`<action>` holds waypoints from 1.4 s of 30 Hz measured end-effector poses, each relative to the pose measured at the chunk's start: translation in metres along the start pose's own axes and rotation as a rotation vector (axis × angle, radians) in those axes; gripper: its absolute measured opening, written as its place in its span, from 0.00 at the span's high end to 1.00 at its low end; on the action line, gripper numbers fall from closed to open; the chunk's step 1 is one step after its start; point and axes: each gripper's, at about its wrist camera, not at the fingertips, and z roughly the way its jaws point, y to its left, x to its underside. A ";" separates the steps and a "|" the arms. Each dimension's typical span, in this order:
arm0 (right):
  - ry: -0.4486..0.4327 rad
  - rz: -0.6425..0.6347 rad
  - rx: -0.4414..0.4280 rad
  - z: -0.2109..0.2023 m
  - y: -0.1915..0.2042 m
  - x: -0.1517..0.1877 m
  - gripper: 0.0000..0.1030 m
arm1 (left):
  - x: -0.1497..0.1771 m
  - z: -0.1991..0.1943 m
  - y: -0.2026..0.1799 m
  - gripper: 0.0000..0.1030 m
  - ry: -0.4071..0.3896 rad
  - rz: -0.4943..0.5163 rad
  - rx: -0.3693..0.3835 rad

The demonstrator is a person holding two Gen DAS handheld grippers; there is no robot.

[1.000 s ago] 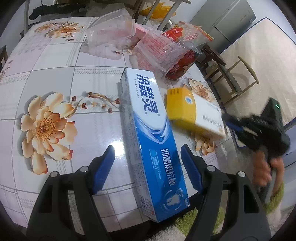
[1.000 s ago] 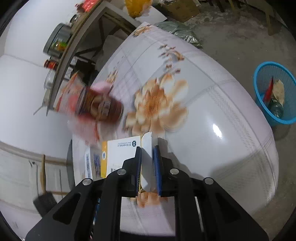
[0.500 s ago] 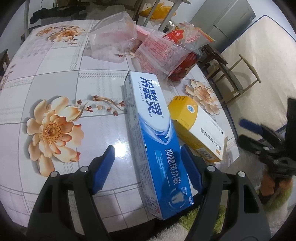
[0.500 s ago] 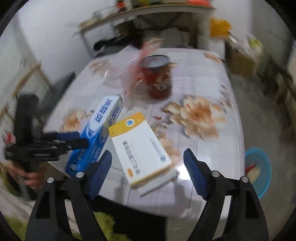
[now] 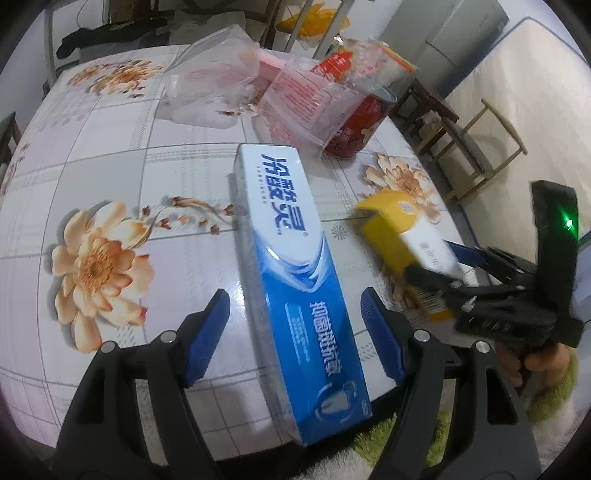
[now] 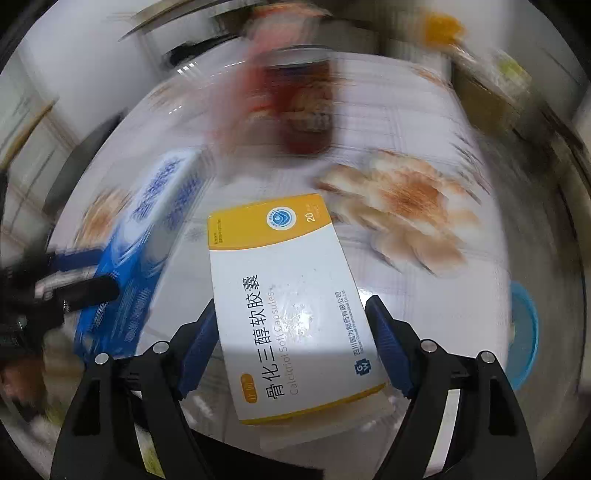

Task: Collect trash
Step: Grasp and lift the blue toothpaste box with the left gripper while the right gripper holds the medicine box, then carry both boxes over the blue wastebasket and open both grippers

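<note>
Right wrist: capsule box (image 6: 291, 306) between right tool's (image 6: 291, 347) spread pads.

Home dining room: floral-cloth table (image 5: 110, 155), wooden chair (image 5: 491, 147), mattress (image 5: 535, 92), grey cabinet (image 5: 450, 26).

Counter (image 5: 110, 155): rounded top under a glossy white cloth with a grey grid and orange flower prints; a light glare shows near the front edge. Lying flat near that edge, a long blue-and-white toothpaste box (image 5: 291, 258), its near end reaching just past the rim. Beside it to the right, a yellow-and-white capsule box (image 6: 291, 295), set at an angle. Farther back stands an upright red can (image 5: 358, 129). Clear plastic packaging (image 5: 218, 81) and a pink-printed plastic bag (image 5: 299, 99) lie against each other at the far side, the bag touching the can.
</note>
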 end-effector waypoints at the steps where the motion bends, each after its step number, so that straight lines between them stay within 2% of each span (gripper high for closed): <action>1: -0.002 0.066 -0.006 -0.001 -0.009 0.003 0.26 | -0.001 0.003 -0.003 0.33 0.002 0.012 -0.012; 4: -0.028 0.159 -0.028 -0.006 -0.021 0.010 0.26 | -0.004 0.010 -0.013 0.33 0.000 0.046 -0.078; 7: -0.050 0.134 0.003 -0.008 -0.022 0.008 0.24 | -0.005 0.016 -0.020 0.34 -0.002 0.089 -0.134; 10: -0.070 0.120 0.020 -0.009 -0.022 0.006 0.24 | -0.006 0.021 -0.022 0.42 0.009 0.102 -0.189; 13: -0.060 0.124 0.010 -0.003 -0.024 0.006 0.24 | -0.008 0.024 -0.018 0.49 0.022 0.064 -0.202; 19: -0.081 0.157 -0.034 -0.004 -0.034 0.010 0.32 | -0.006 0.019 -0.019 0.55 0.020 0.056 -0.246; 22: -0.094 0.202 -0.095 -0.010 -0.045 0.015 0.32 | -0.002 0.013 -0.022 0.56 0.025 0.054 -0.239; 27: -0.107 0.308 -0.272 -0.020 -0.071 0.025 0.33 | 0.005 -0.008 -0.033 0.56 0.032 0.050 -0.163; 30: -0.154 0.369 -0.346 -0.034 -0.091 0.033 0.33 | 0.006 -0.020 -0.049 0.56 0.033 0.077 -0.102; 33: -0.224 0.444 -0.394 -0.056 -0.118 0.045 0.33 | -0.001 -0.026 -0.081 0.56 0.042 0.147 -0.006; 36: -0.315 0.540 -0.394 -0.081 -0.157 0.063 0.33 | -0.010 -0.023 -0.118 0.56 0.051 0.224 0.072; 38: -0.381 0.641 -0.364 -0.095 -0.193 0.082 0.33 | -0.019 -0.015 -0.153 0.56 0.065 0.291 0.125; 40: -0.414 0.742 -0.333 -0.102 -0.226 0.103 0.33 | -0.027 -0.002 -0.189 0.56 0.085 0.356 0.177; 42: -0.419 0.852 -0.330 -0.097 -0.261 0.124 0.33 | -0.038 0.023 -0.227 0.56 0.138 0.401 0.209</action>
